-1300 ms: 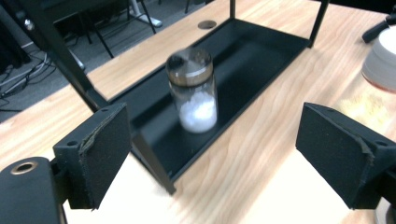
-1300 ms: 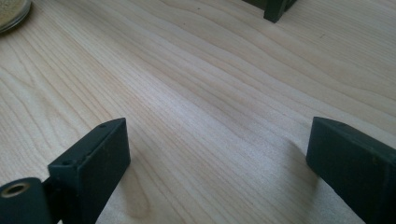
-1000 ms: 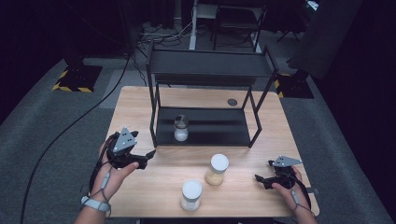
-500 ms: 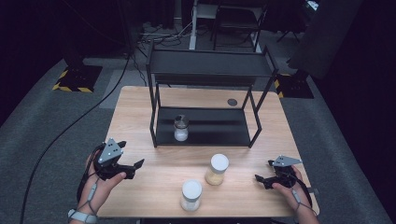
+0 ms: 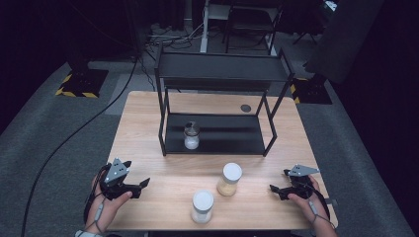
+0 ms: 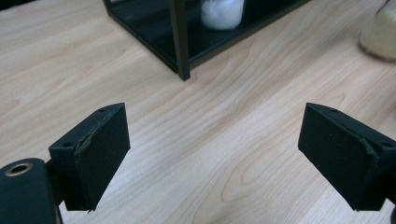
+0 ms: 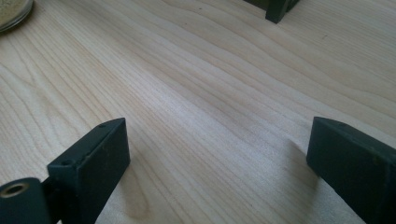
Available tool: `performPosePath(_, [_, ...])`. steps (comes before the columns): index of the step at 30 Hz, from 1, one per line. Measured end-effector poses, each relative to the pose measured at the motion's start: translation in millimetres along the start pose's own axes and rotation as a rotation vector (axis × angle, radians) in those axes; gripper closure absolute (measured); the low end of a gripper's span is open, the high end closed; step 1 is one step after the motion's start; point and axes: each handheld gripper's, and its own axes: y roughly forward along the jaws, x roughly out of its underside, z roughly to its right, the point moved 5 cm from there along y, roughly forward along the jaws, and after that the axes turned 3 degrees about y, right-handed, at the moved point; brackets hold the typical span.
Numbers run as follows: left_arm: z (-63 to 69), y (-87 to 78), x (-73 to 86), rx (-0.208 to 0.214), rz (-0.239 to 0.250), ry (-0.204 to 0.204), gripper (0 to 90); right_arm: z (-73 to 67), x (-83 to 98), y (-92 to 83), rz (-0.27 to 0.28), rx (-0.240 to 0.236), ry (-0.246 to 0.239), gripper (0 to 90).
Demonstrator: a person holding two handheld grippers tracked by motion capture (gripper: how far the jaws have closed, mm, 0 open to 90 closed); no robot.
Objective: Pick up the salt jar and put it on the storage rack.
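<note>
Two grippers, both empty, low over a wooden table (image 5: 148,113). Left gripper (image 5: 140,184) at the near left edge, held in a hand (image 5: 106,205), jaws spread wide, pointed toward the table's middle; jaws just opened a little further, nothing between them. From its own camera: two black pads (image 6: 105,149) far apart, bare wood between and beneath. Just ahead of that gripper, a black leg of a rack (image 6: 180,39), with a small jar (image 6: 223,10) of white powder on the rack's lower shelf beyond. Farther ahead and to the right, the edge of a jar of yellowish grain (image 6: 380,35).

Right gripper (image 5: 274,190) at the near right edge, held in a hand (image 5: 307,200), jaws likewise wide, aimed inward toward the left gripper. From its own camera: pads (image 7: 100,158) well apart, bare wood grain between them, faint shadows under each pad. Far ahead to the left, a sliver of the grain jar's base; far ahead to the right, a rack foot.

Between the two grippers, seen from above: a white-lidded jar (image 5: 202,206) nearest the table's front edge, closer to the left gripper, and the grain jar (image 5: 230,178), also white-lidded, a little behind it, toward the right gripper. Both upright, near each other, not touching, well apart from either gripper. Behind them, the two-tier black rack (image 5: 222,74), top shelf bare, powder jar (image 5: 191,136) upright at the left end of the lower shelf. Past the rack, a small dark disc (image 5: 245,107) on the wood.
</note>
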Motion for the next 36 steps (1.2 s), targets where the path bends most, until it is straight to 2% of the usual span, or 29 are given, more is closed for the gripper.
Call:
performPosePath(3, [1.2, 2.2, 6.9, -0.005, -0.012, 0.002, 8.5, -0.1, 0.0, 0.0, 0.000, 0.000, 0.000, 6.0])
performPosePath(8, [1.1, 9.0, 22.0, 0.010, -0.034, -0.040, 8.5, -0.3, 0.0, 0.0, 0.000, 0.001, 0.001, 6.0])
performPosePath(12, [3.6, 12.6, 26.8, 0.006, -0.058, -0.034, 8.5, -0.3, 0.0, 0.0, 0.000, 0.001, 0.001, 6.0])
performPosePath(16, [5.0, 16.4, 32.2, 0.007, -0.070, -0.050, 8.5, -0.3, 0.1, 0.0, 0.000, 0.001, 0.001, 6.0])
performPosePath(23, [6.3, 22.3, 36.3, 0.010, -0.109, -0.064, 8.5, -0.3, 0.0, 0.0, 0.000, 0.001, 0.001, 6.0])
performPosePath(26, [6.8, 27.7, 35.2, 0.015, -0.166, -0.062, 8.3, -0.3, 0.1, 0.0, 0.000, 0.001, 0.001, 6.0])
performPosePath(27, [9.0, 28.5, 33.8, 0.004, -0.178, -0.046, 7.3, -0.3, 0.1, 0.0, 0.000, 0.002, 0.001, 6.0])
performPosePath(36, [8.1, 29.4, 33.4, 0.005, -0.185, -0.059, 4.8, -0.6, 0.2, 0.1, 0.001, 0.003, 0.002, 6.0])
